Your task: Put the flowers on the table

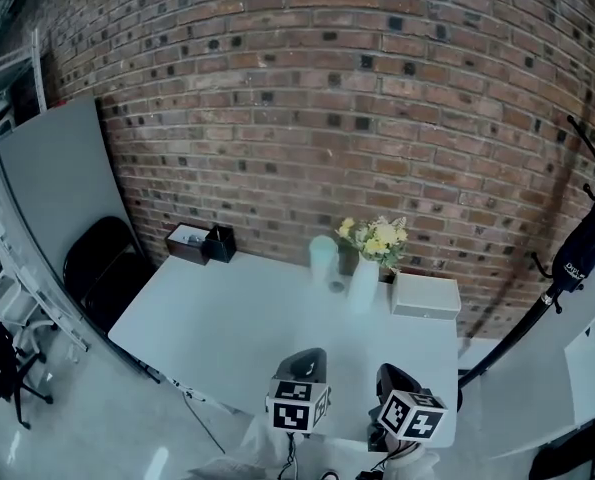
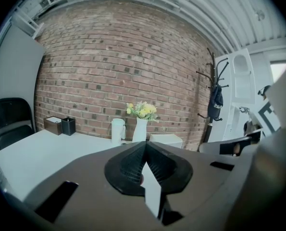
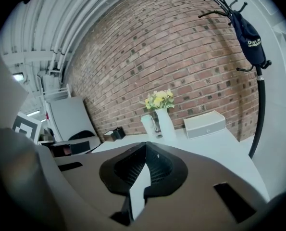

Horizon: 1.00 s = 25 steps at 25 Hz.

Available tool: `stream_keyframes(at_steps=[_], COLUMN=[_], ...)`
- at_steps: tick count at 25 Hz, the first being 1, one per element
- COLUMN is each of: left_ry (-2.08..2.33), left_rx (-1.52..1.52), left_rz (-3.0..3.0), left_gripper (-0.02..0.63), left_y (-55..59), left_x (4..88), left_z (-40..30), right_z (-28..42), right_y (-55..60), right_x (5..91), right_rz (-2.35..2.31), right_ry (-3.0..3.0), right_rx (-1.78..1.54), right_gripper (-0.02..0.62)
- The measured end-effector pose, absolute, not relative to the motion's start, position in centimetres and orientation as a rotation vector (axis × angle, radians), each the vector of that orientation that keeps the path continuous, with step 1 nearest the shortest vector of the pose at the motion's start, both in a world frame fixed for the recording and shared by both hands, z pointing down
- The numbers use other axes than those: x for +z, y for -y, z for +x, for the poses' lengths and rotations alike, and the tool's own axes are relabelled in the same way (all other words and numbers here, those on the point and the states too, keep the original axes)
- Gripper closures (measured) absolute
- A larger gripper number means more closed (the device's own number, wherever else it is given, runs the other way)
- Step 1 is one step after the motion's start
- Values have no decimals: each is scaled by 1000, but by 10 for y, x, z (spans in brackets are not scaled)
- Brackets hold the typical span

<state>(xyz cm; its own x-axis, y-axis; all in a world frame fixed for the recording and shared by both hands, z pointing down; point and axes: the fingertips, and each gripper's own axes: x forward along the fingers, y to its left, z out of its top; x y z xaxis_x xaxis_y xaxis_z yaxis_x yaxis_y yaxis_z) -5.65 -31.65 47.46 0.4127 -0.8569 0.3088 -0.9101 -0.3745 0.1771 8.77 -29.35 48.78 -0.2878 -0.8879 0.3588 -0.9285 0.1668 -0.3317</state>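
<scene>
Jaws together: left gripper (image 2: 145, 144), right gripper (image 3: 145, 145)

Ahead of left gripper (image 1: 304, 365) and right gripper (image 1: 397, 380): flowers (image 1: 374, 236) yellow, cream, green leaves; vase (image 1: 364, 280) white; table (image 1: 237, 318) pale grey-white. Behind: brick wall (image 1: 327, 98) red-brown, scattered dark bricks, pale mortar lines. Far left of left gripper: chair (image 1: 102, 263) black. Both gripper cubes: black-and-white square markers.

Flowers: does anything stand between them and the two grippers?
Nothing visible does. Bare table separates the left gripper and right gripper from the flowers; a white cup and white box flank their vase.
</scene>
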Motion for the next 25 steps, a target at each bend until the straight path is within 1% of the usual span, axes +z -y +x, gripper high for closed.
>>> stream_keyframes(at_steps=[4, 25], left_ry=[1534, 1514], left_rx=[240, 241], left_rz=[2353, 2358], left_gripper=[597, 597], left_y=[317, 304], left_x=[475, 482], left_z=[-56, -45], right_z=[90, 98], right_y=[294, 279], right_x=[482, 491], right_rz=[1818, 1824], right_ry=[2327, 2300], right_rx=[706, 730], right_gripper=[572, 572])
